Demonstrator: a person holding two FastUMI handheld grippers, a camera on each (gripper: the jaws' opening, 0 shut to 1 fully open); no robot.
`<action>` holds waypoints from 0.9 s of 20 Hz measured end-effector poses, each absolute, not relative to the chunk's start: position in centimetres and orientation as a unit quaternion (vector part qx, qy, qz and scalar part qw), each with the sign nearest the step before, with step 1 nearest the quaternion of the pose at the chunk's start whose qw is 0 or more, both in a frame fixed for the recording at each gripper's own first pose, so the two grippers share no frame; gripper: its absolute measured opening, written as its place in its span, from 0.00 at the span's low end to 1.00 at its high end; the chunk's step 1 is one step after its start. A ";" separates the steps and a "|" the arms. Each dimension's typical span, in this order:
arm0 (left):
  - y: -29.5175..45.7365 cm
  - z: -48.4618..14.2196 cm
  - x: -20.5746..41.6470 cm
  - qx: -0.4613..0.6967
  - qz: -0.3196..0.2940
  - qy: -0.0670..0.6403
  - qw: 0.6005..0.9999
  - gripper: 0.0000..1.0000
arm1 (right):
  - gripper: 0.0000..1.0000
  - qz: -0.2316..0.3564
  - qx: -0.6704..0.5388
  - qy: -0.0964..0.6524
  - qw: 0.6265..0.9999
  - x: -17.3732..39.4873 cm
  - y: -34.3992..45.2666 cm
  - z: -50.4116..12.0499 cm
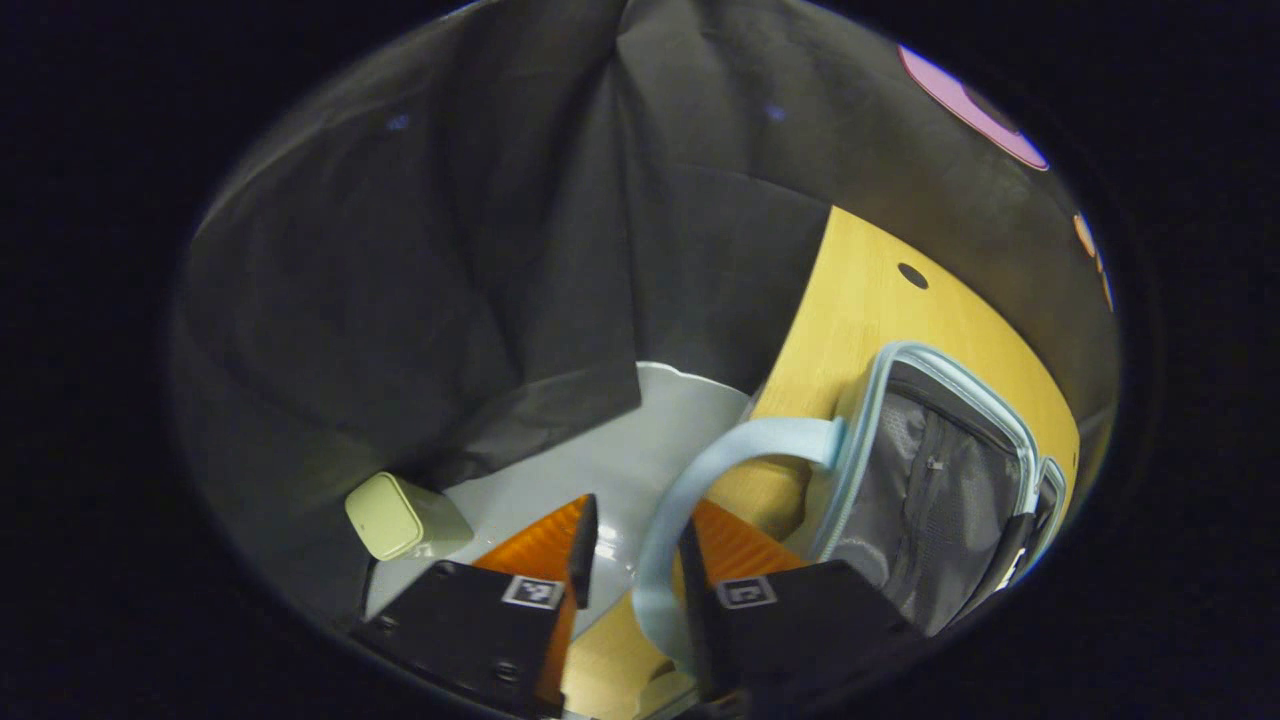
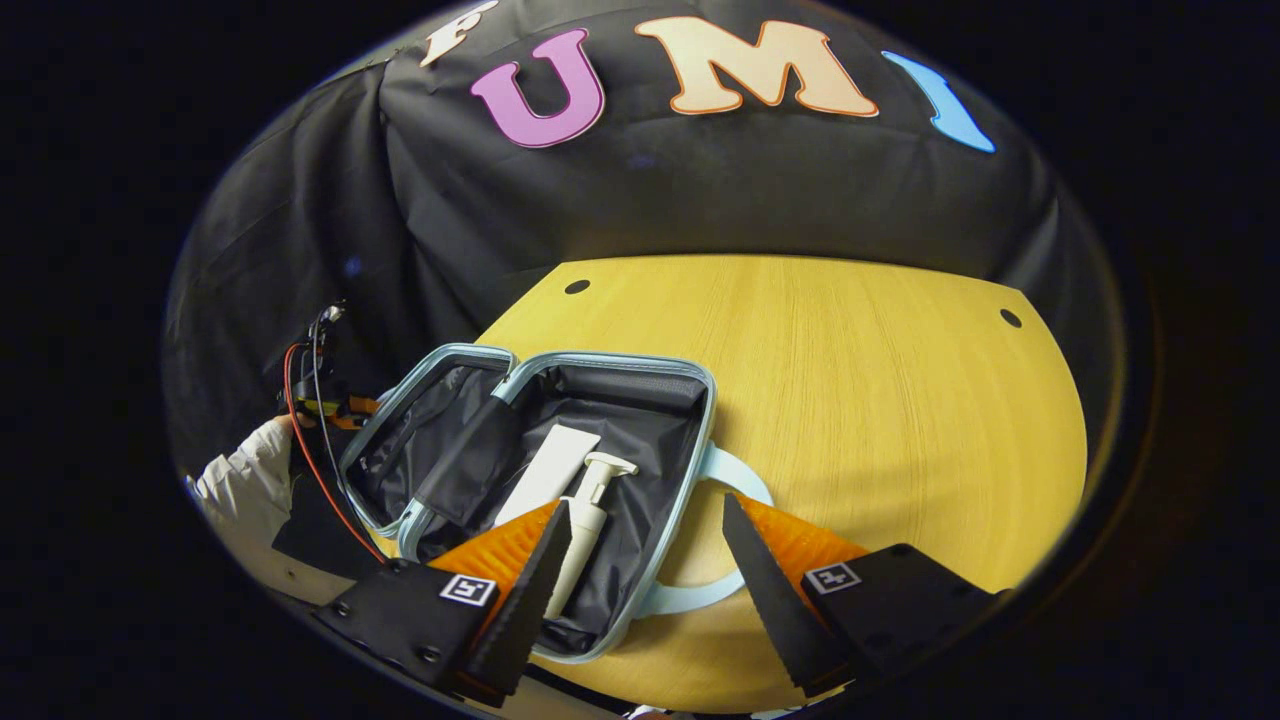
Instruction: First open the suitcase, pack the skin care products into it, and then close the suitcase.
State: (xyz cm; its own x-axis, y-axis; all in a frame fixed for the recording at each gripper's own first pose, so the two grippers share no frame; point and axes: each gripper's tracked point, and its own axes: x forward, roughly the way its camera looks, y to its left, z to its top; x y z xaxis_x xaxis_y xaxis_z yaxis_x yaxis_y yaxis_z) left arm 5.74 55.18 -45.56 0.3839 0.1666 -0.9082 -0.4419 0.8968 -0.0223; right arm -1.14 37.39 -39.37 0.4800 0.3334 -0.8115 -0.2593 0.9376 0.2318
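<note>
The open suitcase [image 2: 560,470] on the table [image 2: 850,400] holds a pump bottle [image 2: 590,510]; both grippers, left [image 1: 635,560] and right [image 2: 640,560], gape empty.

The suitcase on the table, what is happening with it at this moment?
A person works with two handheld grippers. The light blue suitcase lies open on the wooden table; a white tube and a white pump bottle lie in one half. The left gripper has the suitcase handle running between its open fingers, not clamped. The right gripper hovers open above the suitcase edge, holding nothing. The case is not yet closed.
</note>
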 end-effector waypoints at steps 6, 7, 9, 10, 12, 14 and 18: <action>55.4 -41.2 6.3 -0.038 0.191 0.494 0.847 0.00 | 0.97 0.184 0.044 0.458 0.868 -0.8 36.9 -38.3; 55.2 -39.4 6.4 -0.021 0.193 0.479 0.856 0.00 | 0.97 0.188 0.048 0.457 0.868 -0.8 36.8 -38.1; 54.4 -36.3 6.4 -0.018 0.193 0.462 0.865 0.02 | 0.97 0.196 0.054 0.452 0.868 -0.9 36.6 -37.7; 53.8 -34.7 6.4 -0.024 0.192 0.457 0.868 0.00 | 0.97 0.200 0.057 0.449 0.869 -1.0 36.6 -37.6; 52.8 -31.6 6.6 -0.023 0.184 0.438 0.879 0.00 | 0.97 0.208 0.058 0.441 0.871 -1.3 36.5 -37.3; 50.9 -28.3 7.2 -0.011 0.166 0.418 0.893 0.00 | 0.97 0.214 0.059 0.433 0.874 -1.6 36.0 -36.7; 45.5 -23.5 8.3 0.010 0.129 0.381 0.916 0.00 | 0.97 0.216 0.061 0.417 0.881 -1.7 34.6 -35.5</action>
State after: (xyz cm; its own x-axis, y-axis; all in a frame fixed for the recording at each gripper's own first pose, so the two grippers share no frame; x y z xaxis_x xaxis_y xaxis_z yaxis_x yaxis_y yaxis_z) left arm 8.34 45.51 -23.48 0.6767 0.2437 -0.6947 -0.2292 0.9665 0.1158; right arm -1.72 34.57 -35.50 0.5587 0.4319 -0.7080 -0.3305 0.8989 0.2876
